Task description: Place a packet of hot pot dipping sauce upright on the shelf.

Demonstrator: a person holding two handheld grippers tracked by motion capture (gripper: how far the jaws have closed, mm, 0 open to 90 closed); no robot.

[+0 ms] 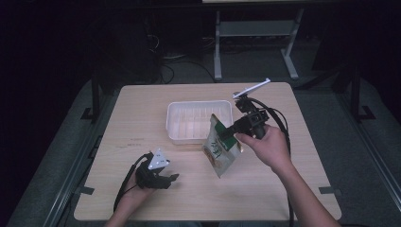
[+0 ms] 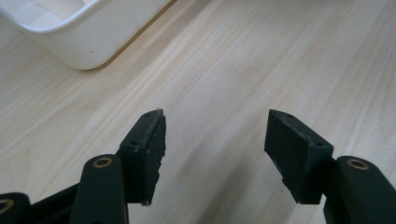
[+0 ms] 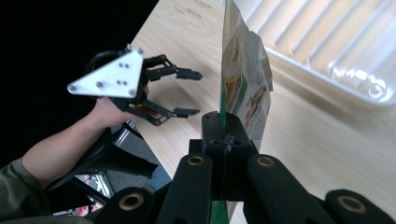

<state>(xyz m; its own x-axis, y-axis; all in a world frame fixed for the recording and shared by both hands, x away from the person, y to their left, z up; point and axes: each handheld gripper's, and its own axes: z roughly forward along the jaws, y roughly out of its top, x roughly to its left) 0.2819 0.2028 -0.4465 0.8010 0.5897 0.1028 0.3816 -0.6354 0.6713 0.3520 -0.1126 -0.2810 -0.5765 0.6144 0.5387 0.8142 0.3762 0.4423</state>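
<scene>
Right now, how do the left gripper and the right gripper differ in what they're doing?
The left gripper stands open with nothing between its jaws; the right gripper is shut on the snack pouch. The left gripper sits low near the table's front edge, while the right gripper holds the pouch up beside the white tray. Both are black two-jaw grippers, each held in a hand.

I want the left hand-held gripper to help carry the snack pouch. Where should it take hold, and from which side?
Probably the bottom edge of the pouch, coming from its left. The right hand-held gripper is shut on the flat top seal, so the pouch hangs tilted above the table, its lower end free. The left hand-held gripper is open and lies on that side.
</scene>
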